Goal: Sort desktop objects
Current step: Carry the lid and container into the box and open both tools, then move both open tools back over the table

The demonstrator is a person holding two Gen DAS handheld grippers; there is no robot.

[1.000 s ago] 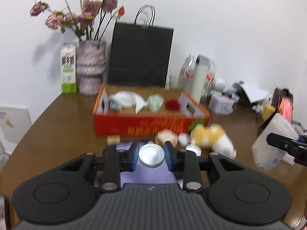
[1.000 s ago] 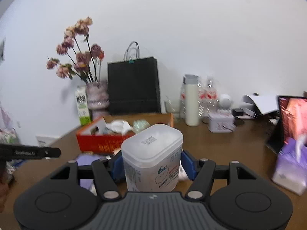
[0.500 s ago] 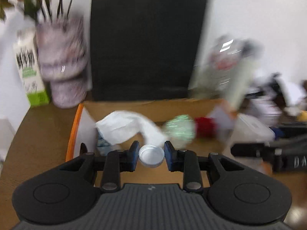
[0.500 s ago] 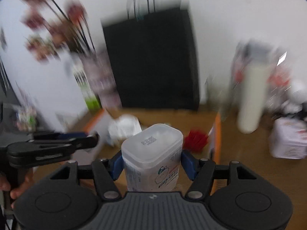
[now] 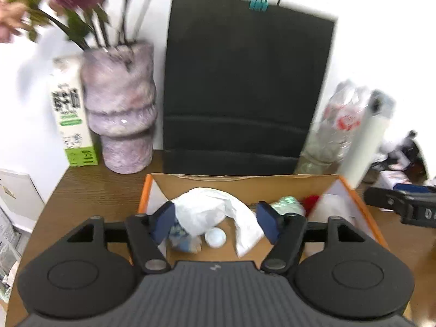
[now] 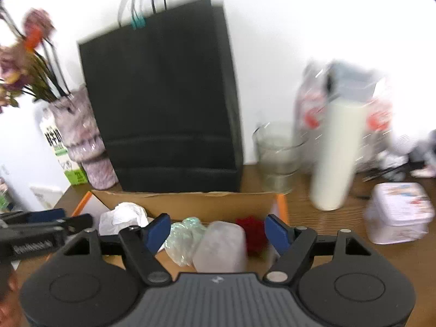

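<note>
Both claws hover over the orange cardboard box (image 5: pixel 365 209) that sits toward the back edge of the brown wooden table (image 5: pixel 90 190).

Left claw (image 5: pixel 215 218): jaws opening, blue pads well apart, nothing pressed between them. Below the gap we see the small round white lid (image 5: pixel 215 237) lying on the box floor, just beside a crumpled white plastic bag (image 5: pixel 209 212) and free of both pads.

Right claw (image 6: pixel 218 230): jaws likewise opening. The translucent white plastic container (image 6: pixel 220 245) is between the pads but we see a gap on each side; it appears blurred, over the box interior, beside a pale green crinkled wrapper (image 6: pixel 185 237) and a red fuzzy item (image 6: pixel 252 234).

Behind the box, against the wall: black paper bag (image 5: pixel 245 92), mottled purple vase (image 5: pixel 120 103) with dried flowers, white-and-green carton (image 5: pixel 72 117). Toward the table's right side: clear glass (image 6: pixel 278 155), tall white bottle (image 6: pixel 335 152), and a white lidded tub (image 6: pixel 399 212).
</note>
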